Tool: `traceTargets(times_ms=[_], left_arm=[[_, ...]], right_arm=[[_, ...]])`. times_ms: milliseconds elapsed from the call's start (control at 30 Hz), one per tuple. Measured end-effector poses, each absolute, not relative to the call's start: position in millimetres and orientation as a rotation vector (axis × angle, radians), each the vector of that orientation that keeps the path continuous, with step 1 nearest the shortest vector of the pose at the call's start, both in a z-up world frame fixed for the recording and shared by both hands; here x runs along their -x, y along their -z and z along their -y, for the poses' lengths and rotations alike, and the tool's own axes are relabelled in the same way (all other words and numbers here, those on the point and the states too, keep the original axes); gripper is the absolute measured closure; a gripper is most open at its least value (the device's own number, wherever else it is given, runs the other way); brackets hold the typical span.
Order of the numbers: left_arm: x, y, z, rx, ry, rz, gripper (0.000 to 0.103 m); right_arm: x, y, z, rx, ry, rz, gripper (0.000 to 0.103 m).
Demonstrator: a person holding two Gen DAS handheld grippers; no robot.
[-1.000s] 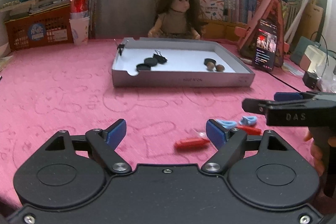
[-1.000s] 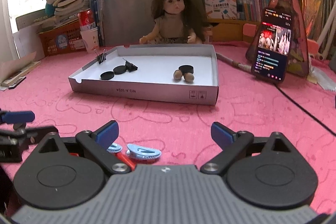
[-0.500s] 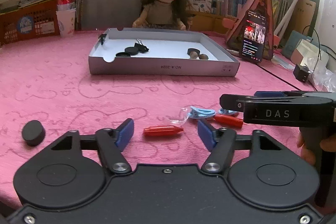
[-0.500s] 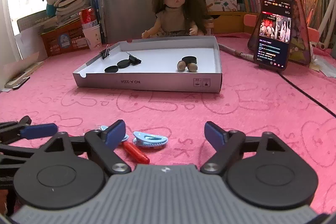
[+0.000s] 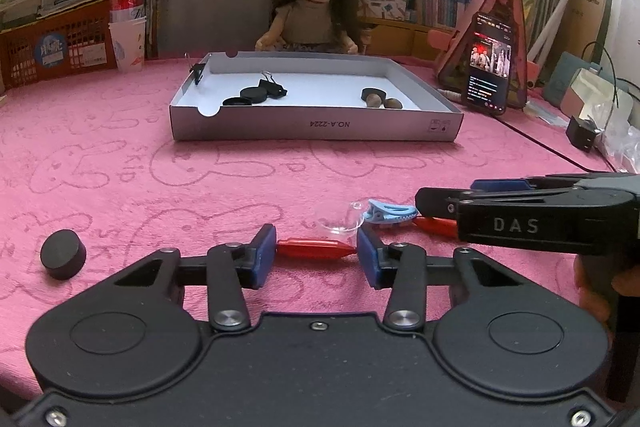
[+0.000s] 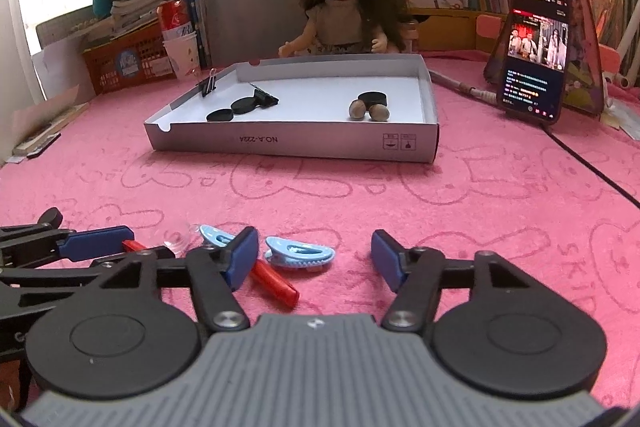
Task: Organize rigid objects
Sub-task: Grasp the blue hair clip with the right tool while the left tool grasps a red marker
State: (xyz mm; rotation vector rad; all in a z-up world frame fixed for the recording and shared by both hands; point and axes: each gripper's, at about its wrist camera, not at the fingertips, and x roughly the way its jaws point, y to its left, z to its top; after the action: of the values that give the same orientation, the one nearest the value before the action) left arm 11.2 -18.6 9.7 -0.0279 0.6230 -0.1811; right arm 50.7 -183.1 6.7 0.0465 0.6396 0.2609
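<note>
Left wrist view: low in the frame, our left gripper (image 5: 316, 253) has just been closing its jaws around a red clip (image 5: 314, 249); contact is unclear. Our right gripper (image 6: 314, 259), jaws apart and closing, straddles a blue clip (image 6: 300, 258). Farther up sits the tray (image 5: 316, 129).

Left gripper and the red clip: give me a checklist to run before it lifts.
1. Red clip lies lengthwise between the left gripper jaws: ok.
2. Jaws, which have just been closing, press on both clip ends: cannot tell; they look to touch.
3. Clear suction cup apart from the clip: not ok, it overlaps the tip.
4. Right gripper out of the way: ok, it brackets a blue clip beside.
5. Box has bare floor to take it: ok.
</note>
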Motion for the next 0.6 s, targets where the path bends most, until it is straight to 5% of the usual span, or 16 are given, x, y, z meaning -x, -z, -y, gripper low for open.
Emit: traceTargets(times_ms=[200, 600], left_arm=[[-6.7, -17.3, 16.1, 0.029, 0.182, -0.605, 0.061], [-26.0, -39.0, 3.8, 0.051, 0.164, -0.572, 0.061]], right_arm=[[-50.3, -8.1, 179.4, -0.046, -0.27, -0.64, 0.061], [-60.0, -23.2, 182.6, -0.044, -0.25, -0.592, 0.061]])
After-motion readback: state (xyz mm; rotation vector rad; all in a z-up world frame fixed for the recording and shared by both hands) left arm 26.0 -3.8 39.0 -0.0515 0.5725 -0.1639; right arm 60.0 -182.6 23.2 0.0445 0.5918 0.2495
